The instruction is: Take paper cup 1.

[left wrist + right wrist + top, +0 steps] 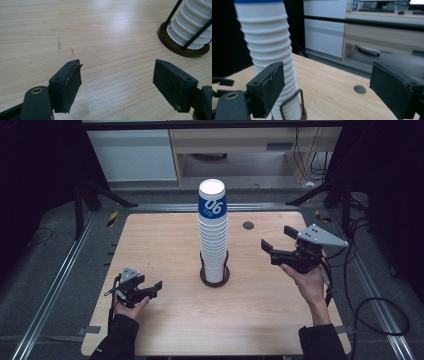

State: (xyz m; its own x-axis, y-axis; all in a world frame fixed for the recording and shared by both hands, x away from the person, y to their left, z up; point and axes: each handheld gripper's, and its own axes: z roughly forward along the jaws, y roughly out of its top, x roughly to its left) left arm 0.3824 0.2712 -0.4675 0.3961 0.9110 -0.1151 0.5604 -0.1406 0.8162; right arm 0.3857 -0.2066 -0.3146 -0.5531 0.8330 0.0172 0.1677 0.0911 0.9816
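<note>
A: How are the claws seen?

B: The right gripper (278, 239) is held up above the table (165, 245), at about 3 o'clock from the middle. Its jaws are spread apart, and nothing is pinched between them. In the right gripper view the black pads (269, 87) are seen wide apart, with bare wood and a small round hole (359, 89) in the gap.

A: And the other claw?

B: The left gripper (156, 287) is held low, at about 8 o'clock on the table. Its jaws are spread apart too, and nothing is held. In the left gripper view only light wood is seen between its pads (71, 82).

A: Where is the stack of cups?

B: The stack of cups (213, 232) is stood upright in the middle of the table. It is kept in a dark round holder (215, 279) with thin black rods. A blue band with white numbers is seen on the top cup.

A: Is the stack touched?

B: No. It is placed between the two claws and is well apart from both. From the right gripper it is seen toward 9 o'clock. From the left gripper it is seen toward 2 o'clock.
</note>
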